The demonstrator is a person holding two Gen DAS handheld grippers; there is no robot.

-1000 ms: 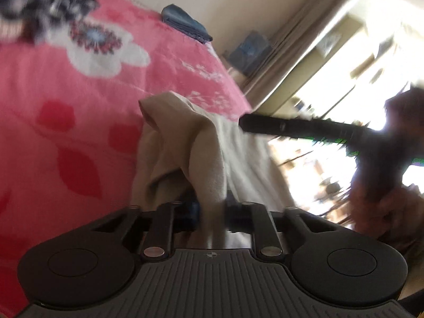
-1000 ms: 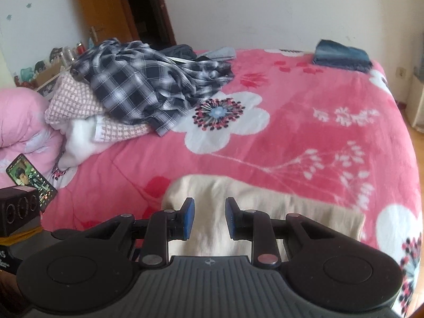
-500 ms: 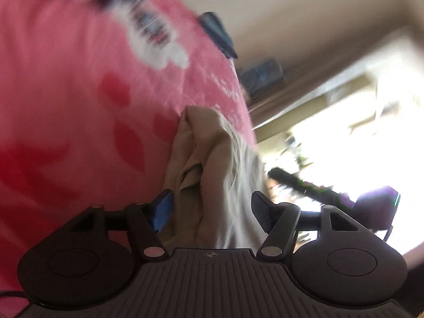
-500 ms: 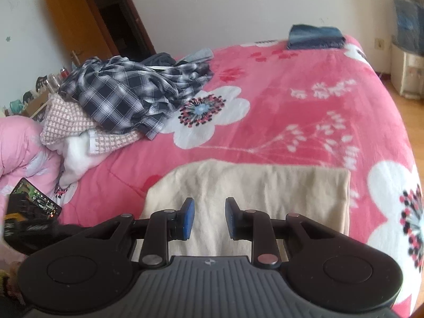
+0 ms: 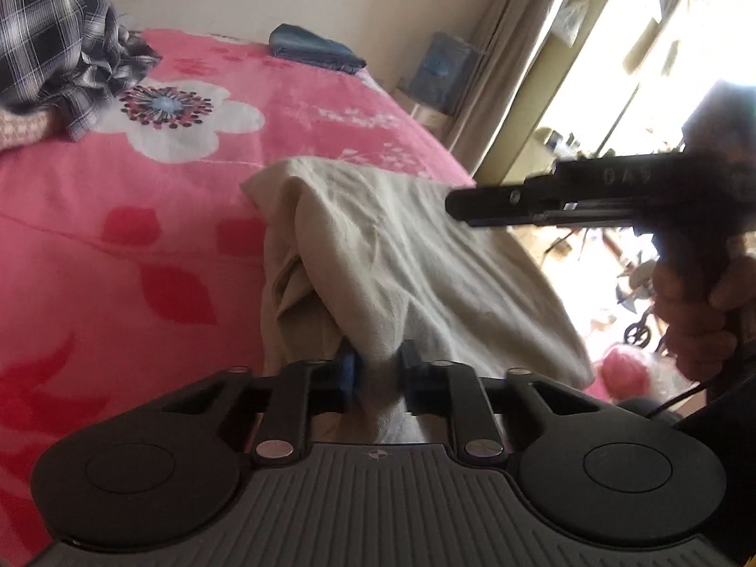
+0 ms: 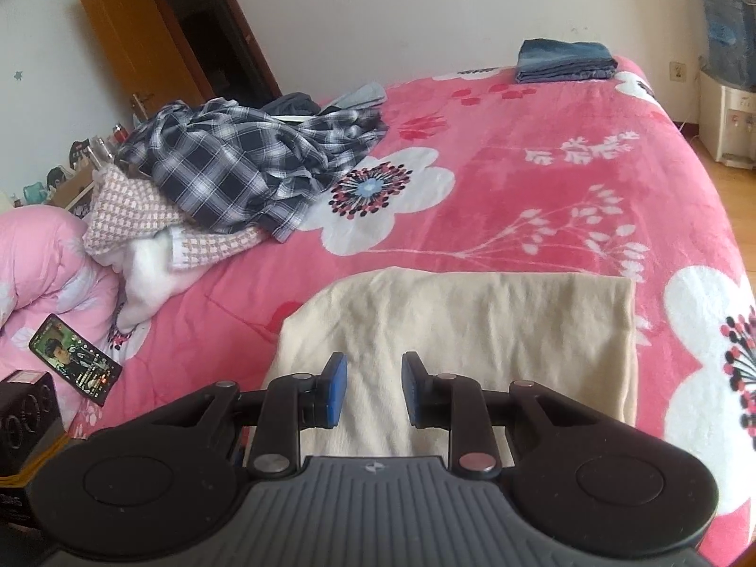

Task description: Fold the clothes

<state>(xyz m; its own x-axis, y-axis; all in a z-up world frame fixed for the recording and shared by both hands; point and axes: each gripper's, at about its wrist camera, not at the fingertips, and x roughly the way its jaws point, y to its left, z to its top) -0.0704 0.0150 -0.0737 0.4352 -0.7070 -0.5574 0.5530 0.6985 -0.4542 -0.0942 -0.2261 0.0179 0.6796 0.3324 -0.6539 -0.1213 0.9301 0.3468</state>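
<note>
A beige garment (image 5: 401,245) lies folded near the front edge of the pink flowered bed (image 5: 118,245). My left gripper (image 5: 378,371) is shut on a bunched fold at the garment's near left corner, lifting it slightly. In the right wrist view the beige garment (image 6: 472,326) is a flat rectangle. My right gripper (image 6: 373,380) hovers just above its near edge, open by a narrow gap with nothing between the fingers. In the left wrist view the right gripper (image 5: 477,208) shows side-on above the cloth, held by a hand (image 5: 699,316).
A heap of unfolded clothes topped by a plaid shirt (image 6: 245,170) sits at the back left of the bed. Folded blue jeans (image 6: 562,59) lie at the far corner. A phone (image 6: 73,361) rests on a pink quilt (image 6: 33,264) at left. Wooden floor lies beyond the bed's right edge.
My left gripper let go of the beige fold half a second ago and has shut on it again. The right gripper has drawn back, so more of the garment shows.
</note>
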